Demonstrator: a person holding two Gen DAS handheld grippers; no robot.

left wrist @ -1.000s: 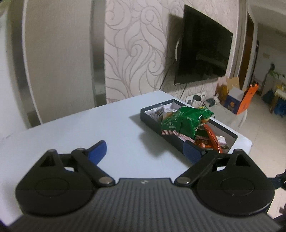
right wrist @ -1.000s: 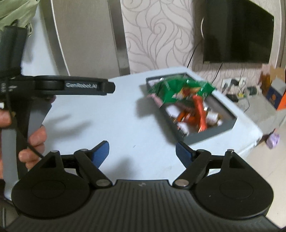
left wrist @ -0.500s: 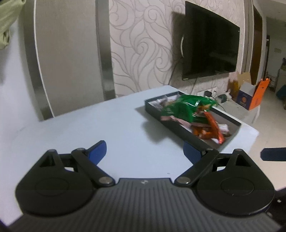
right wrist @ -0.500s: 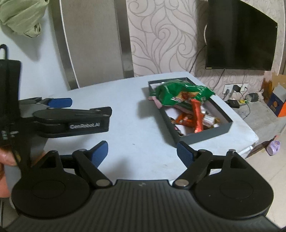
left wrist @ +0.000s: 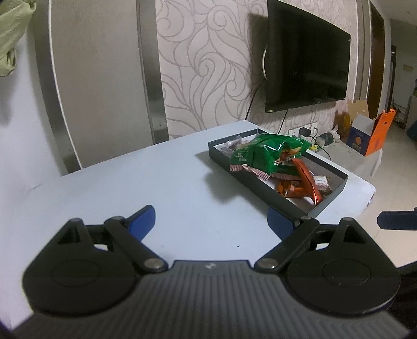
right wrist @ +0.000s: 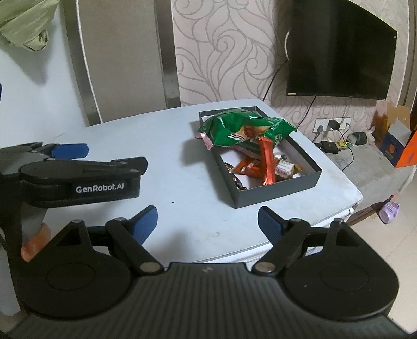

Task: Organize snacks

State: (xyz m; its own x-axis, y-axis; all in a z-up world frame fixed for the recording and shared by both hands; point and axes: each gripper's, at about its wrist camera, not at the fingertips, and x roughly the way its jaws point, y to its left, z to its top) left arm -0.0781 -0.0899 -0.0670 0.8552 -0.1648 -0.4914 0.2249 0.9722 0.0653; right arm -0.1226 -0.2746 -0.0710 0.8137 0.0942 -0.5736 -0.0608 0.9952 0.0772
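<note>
both the left claw [left wrist: 211, 221] and right claw [right wrist: 207, 221] are gaping wide, holding nothing, hovering over the table [left wrist: 169, 187] near the snack box [right wrist: 276, 191].

A living room in somebody's home, that was the setting. A flat black television [right wrist: 341, 49] hung on a wall papered in pale swirling wallpaper [right wrist: 224, 49], its cable trailing down to a wall socket [right wrist: 321, 124] with chargers plugged in. An open cardboard box [left wrist: 361, 130] with an orange flap sat on the tiled floor [left wrist: 396, 198] beyond. A green cloth [right wrist: 26, 23] hung high on the left. In the middle stood a pale blue surface [right wrist: 169, 169], carrying a dark tray [right wrist: 273, 194] heaped with packaged snacks [right wrist: 245, 129]. Domestic clutter all round.
</note>
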